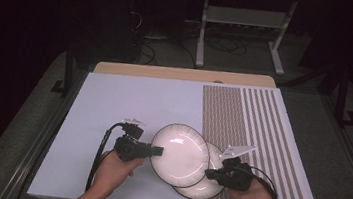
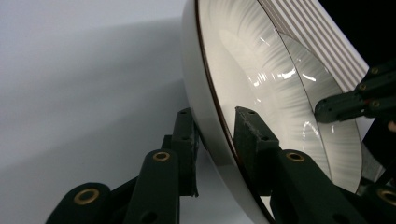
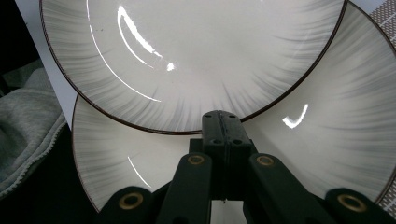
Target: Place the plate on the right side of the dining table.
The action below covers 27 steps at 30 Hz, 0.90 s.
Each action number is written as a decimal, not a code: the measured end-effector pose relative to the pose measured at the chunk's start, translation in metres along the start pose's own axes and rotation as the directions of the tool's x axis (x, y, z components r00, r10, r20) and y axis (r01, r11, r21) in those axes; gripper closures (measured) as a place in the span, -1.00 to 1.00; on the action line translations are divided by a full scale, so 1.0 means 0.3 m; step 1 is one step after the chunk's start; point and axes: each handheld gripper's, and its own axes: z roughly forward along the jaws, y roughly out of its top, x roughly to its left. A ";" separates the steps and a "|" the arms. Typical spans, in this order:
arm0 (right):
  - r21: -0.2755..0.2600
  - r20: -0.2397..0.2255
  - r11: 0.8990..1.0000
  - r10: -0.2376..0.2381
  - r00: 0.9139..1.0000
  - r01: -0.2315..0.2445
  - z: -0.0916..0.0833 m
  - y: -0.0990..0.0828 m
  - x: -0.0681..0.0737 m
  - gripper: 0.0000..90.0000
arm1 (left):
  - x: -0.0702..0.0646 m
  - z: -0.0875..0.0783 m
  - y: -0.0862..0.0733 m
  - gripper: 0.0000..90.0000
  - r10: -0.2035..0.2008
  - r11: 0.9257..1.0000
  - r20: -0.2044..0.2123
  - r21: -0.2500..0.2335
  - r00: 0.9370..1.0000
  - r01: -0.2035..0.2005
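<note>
So the table point(image 1: 113, 102) has a wooden edge showing along the far side at 12 o'clock, and a pale white-lilac sheet point(image 1: 134, 99) covers pretty much the whole top. From the middle out toward 3 o'clock the sheet has a patch of brown vertical stripes point(image 1: 252, 123), finer on its left part, wider apart on the right. Down around 6 o'clock a white plate with a dark rim point(image 1: 204, 191) lies flat on the sheet, half under a second plate.

Two black handheld grippers, left gripper point(image 1: 157, 151) and right gripper point(image 1: 209, 173), with brass-ringed pivots, grey triangular top plates and trailing black cables.
</note>
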 end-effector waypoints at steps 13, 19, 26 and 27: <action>-0.104 0.049 0.992 0.081 0.996 -0.075 -0.027 -0.006 -0.015 0.73 | 0.029 0.027 -0.008 0.77 -0.244 0.968 0.094 -0.040 0.965 0.249; -0.211 0.072 0.965 0.173 0.982 -0.155 -0.047 -0.004 -0.024 0.43 | 0.029 0.022 -0.007 0.78 -0.290 0.952 0.124 -0.065 0.949 0.300; -0.276 0.118 0.938 0.251 0.961 -0.211 -0.041 0.002 -0.001 0.30 | 0.017 0.017 -0.003 0.78 -0.350 0.919 0.168 -0.126 0.921 0.373; -0.291 0.118 0.930 0.267 0.957 -0.224 -0.042 0.004 0.003 0.29 | 0.016 0.017 -0.003 0.78 -0.361 0.912 0.178 -0.137 0.915 0.387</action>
